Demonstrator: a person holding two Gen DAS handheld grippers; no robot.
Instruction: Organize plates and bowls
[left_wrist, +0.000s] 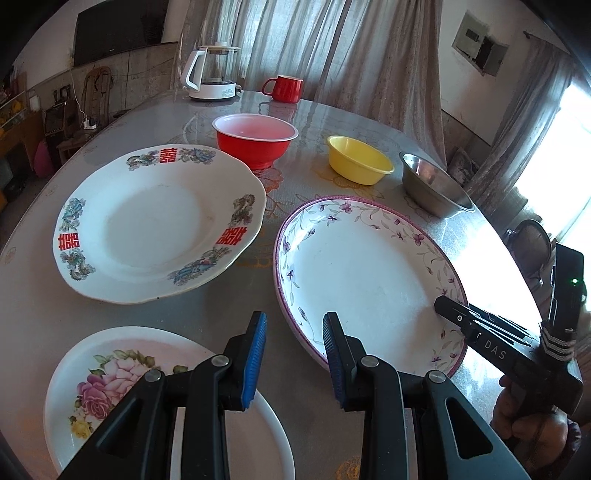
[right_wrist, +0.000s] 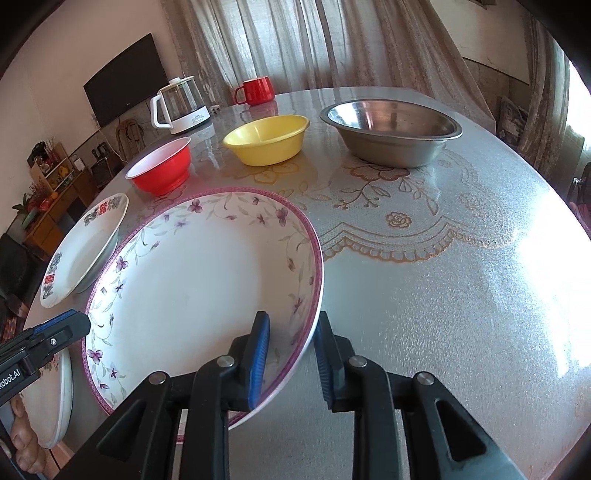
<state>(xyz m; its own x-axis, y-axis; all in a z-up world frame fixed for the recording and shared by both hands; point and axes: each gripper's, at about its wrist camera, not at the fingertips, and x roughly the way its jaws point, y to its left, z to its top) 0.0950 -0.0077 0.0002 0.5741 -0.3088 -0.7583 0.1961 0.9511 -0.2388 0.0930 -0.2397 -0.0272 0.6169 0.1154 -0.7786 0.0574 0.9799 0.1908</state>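
Right gripper (right_wrist: 290, 354) straddles the near rim of the purple-flowered plate (right_wrist: 199, 280), its fingers slightly parted with the rim between them, not visibly pinching. Left gripper (left_wrist: 293, 354) hovers empty, fingers narrowly apart, between that plate and the rose plate (left_wrist: 122, 373) on the worktop (right_wrist: 424, 295).
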